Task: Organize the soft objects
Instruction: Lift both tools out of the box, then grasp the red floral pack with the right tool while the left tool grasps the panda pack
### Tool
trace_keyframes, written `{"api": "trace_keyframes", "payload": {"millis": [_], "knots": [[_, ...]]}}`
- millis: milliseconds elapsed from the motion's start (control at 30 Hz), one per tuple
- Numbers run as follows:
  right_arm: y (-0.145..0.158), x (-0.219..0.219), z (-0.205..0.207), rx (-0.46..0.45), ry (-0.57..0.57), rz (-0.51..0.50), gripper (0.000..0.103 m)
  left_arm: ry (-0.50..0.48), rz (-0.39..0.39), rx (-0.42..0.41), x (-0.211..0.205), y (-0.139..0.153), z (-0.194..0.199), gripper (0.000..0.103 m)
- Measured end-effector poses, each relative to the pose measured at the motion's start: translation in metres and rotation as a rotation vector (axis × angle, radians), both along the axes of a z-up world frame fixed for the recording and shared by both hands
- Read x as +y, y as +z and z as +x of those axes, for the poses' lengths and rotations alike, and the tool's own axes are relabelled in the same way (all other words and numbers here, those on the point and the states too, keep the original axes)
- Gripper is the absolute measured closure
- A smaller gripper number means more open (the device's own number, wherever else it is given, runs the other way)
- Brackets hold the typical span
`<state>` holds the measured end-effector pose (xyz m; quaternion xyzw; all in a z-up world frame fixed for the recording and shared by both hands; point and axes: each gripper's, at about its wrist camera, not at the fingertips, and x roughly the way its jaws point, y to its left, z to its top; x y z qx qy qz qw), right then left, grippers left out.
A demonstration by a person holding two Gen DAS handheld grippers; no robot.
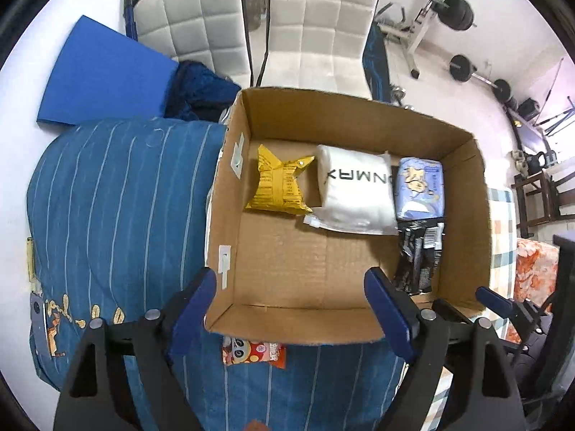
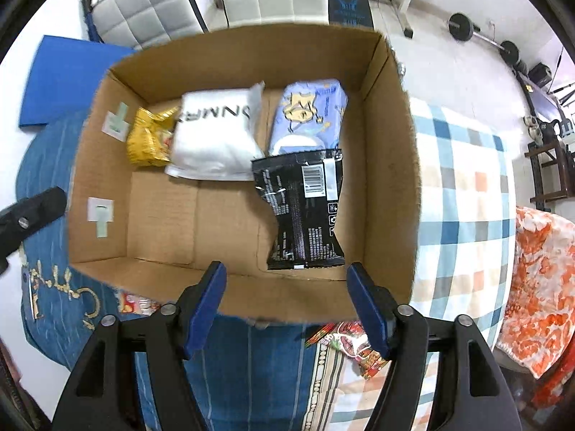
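1. Blue-padded and spread wide with nothing between its fingers, the left claw (image 1: 291,309) hangs over the near wall of the open brown cardboard box (image 1: 287,327); the right claw (image 2: 287,305) is likewise released and empty at the same wall.
2. Four soft packs already lie inside the box: a crumpled yellow foil snack bag (image 1: 278,186), a white plastic pouch with black lettering (image 1: 355,190), a pale blue cartoon-print pack (image 1: 420,188) and a black foil packet with a barcode (image 2: 305,212).
3. Outside, a red-and-white snack packet (image 1: 255,353) lies on the blue striped quilt (image 1: 118,197), tucked against the box's near wall, and a red patterned wrapper (image 2: 354,346) sits just below the right claw's fingers.
4. Judged from here, the risks are a finger catching the cardboard rim and shoving the box, or a pinch taking quilt fabric along with the thin packet pressed against the wall.
5. Around the scene: a checked blanket (image 2: 463,194), a blue foam board (image 1: 104,72), white quilted chairs (image 1: 316,18) and barbell weights (image 1: 461,68) beyond.
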<state>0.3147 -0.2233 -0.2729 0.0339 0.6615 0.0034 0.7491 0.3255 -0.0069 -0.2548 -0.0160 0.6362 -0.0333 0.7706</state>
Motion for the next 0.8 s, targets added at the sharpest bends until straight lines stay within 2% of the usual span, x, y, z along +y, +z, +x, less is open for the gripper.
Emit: {"api": "trace_keyframes", "payload": {"millis": [67, 233, 333, 533, 667, 800], "knots": [[0.013, 0.002, -0.010, -0.041, 0.002, 0.008, 0.010, -0.002, 0.000, -0.016, 0.000, 0.005, -0.010, 0.006], [0.039, 0.006, -0.029, -0.126, 0.018, -0.026, 0.009, 0.005, 0.013, -0.062, 0.001, 0.017, -0.029, 0.005], [0.051, 0.005, -0.039, -0.160, 0.015, -0.027, 0.000, 0.013, 0.020, -0.103, 0.002, 0.029, -0.040, 0.000], [0.066, -0.002, -0.054, -0.191, 0.008, -0.002, 0.000, 0.020, 0.026, -0.186, 0.001, 0.052, -0.057, 0.000], [0.064, -0.024, -0.065, -0.178, -0.013, 0.015, 0.000, 0.023, 0.062, -0.205, 0.005, 0.055, -0.068, 0.000], [0.034, -0.061, -0.071, -0.090, -0.036, -0.034, 0.000, 0.059, 0.061, -0.154, 0.018, 0.037, -0.078, 0.000]]}}
